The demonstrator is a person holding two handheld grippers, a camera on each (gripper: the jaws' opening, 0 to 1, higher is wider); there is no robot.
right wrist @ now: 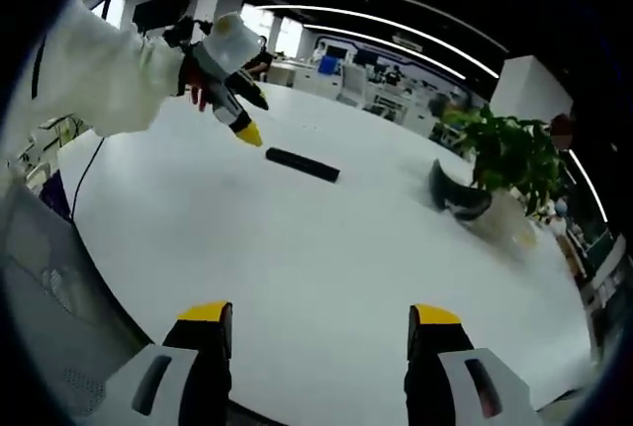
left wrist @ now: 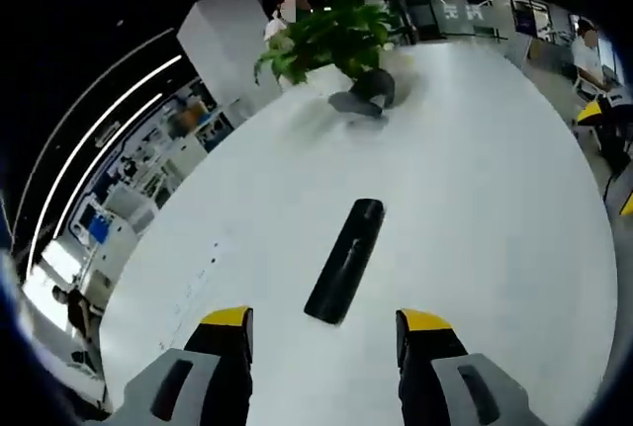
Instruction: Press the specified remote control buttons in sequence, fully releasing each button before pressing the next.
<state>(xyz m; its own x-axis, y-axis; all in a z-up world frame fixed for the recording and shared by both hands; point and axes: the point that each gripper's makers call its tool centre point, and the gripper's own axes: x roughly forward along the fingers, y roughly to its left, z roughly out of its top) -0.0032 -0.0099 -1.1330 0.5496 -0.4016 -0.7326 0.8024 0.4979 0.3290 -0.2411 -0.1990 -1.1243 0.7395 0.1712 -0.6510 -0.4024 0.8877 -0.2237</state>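
A long black remote control point(left wrist: 345, 259) lies flat on the white table point(left wrist: 475, 199), just ahead of my left gripper point(left wrist: 326, 319), whose yellow-tipped jaws stand open and wide apart with nothing between them. In the right gripper view the same remote control point(right wrist: 302, 164) lies far off on the table point(right wrist: 326, 268). The left gripper point(right wrist: 240, 125), held by a white-sleeved arm, hovers above and to the left of it. My right gripper point(right wrist: 321, 315) hangs open over the near part of the table, holding nothing.
A leafy green plant in a dark pot point(left wrist: 341, 45) stands at the table's far side, also visible as the plant point(right wrist: 499, 164). Office desks, monitors and a seated person point(left wrist: 591, 50) surround the table. A white pillar point(left wrist: 226, 45) rises behind.
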